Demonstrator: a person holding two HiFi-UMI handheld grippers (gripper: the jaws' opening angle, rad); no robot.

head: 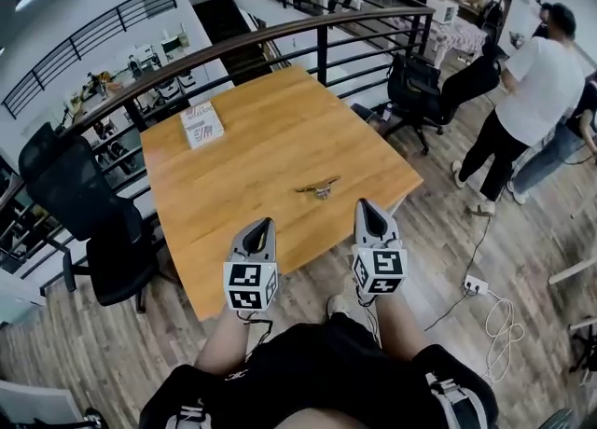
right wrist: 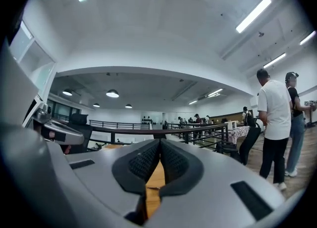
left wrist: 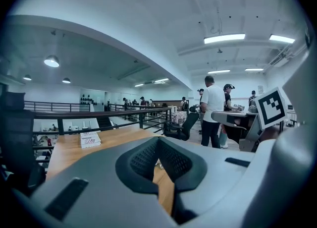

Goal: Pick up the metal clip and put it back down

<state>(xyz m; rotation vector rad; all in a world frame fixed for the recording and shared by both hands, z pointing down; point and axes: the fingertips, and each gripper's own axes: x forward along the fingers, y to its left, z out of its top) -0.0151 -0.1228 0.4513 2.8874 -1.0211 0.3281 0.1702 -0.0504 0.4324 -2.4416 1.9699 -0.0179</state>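
The metal clip (head: 320,187) lies on the wooden table (head: 261,147) near its front edge. Both grippers hover side by side at that edge, short of the clip and apart from it. My left gripper (head: 267,223) is to the clip's near left, its jaws closed to a point with nothing between them. My right gripper (head: 366,203) is to the clip's near right, also shut and empty. In the left gripper view the dark pads (left wrist: 143,158) meet at their tips. The right gripper view shows the pads (right wrist: 142,161) pressed together the same way over the table.
A small printed box (head: 201,124) sits at the table's far left. A black office chair (head: 84,203) stands left of the table, another (head: 413,91) at the far right corner. A railing (head: 280,40) runs behind. People (head: 532,91) stand at right; a power strip (head: 476,284) lies on the floor.
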